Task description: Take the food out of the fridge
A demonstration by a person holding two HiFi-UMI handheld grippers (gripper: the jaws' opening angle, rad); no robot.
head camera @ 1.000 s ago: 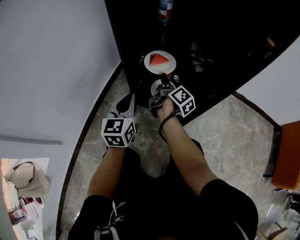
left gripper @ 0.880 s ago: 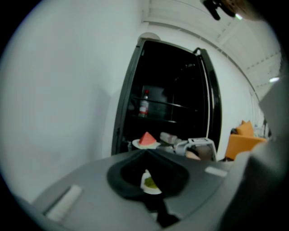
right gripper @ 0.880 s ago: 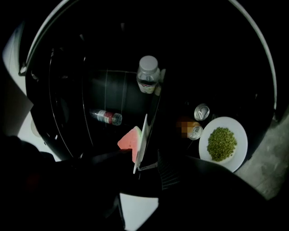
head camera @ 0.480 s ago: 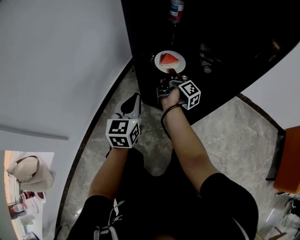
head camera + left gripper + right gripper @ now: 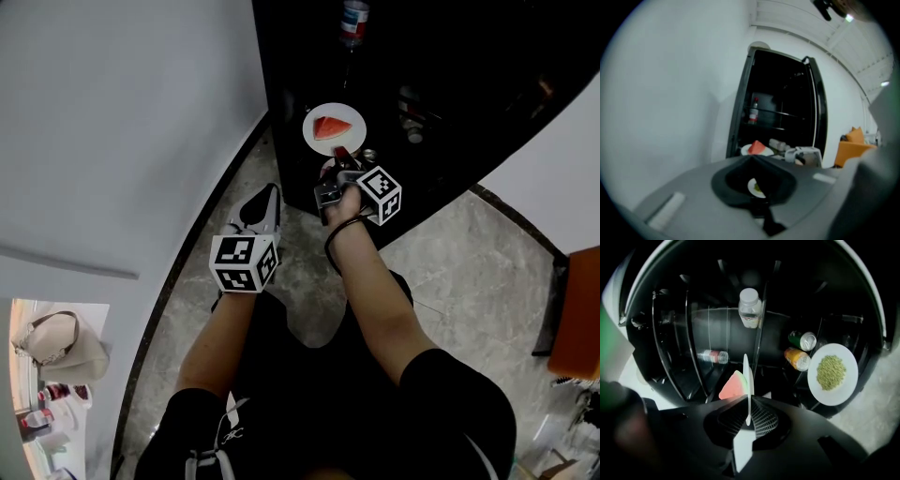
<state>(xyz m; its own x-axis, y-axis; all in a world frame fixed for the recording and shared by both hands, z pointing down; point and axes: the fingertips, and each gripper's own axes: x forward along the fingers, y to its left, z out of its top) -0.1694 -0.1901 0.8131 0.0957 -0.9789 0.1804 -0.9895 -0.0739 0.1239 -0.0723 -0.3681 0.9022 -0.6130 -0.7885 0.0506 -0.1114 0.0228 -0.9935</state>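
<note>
Marble floor and a white wall frame the open black fridge, where you are working at a low shelf. Finding: your right gripper has just been closing, from fully spread a second ago to a narrow pinch now. The rim of the white plate stands between its pads, seen edge-on in the right gripper view with both pads against it. The watermelon slice lies on that plate, which sits near the front of the fridge and is not yet out. Compared with a second ago, that hand has scarcely shifted; only the grip is new. Your left gripper is closed with nothing in it, held outside the fridge beside the wall. A second plate of green food, two cans and a bottle are also inside. Assessment: the grasp looks made, so drawing the plate out level is the step now due. A rim pinch may let it tip.
</note>
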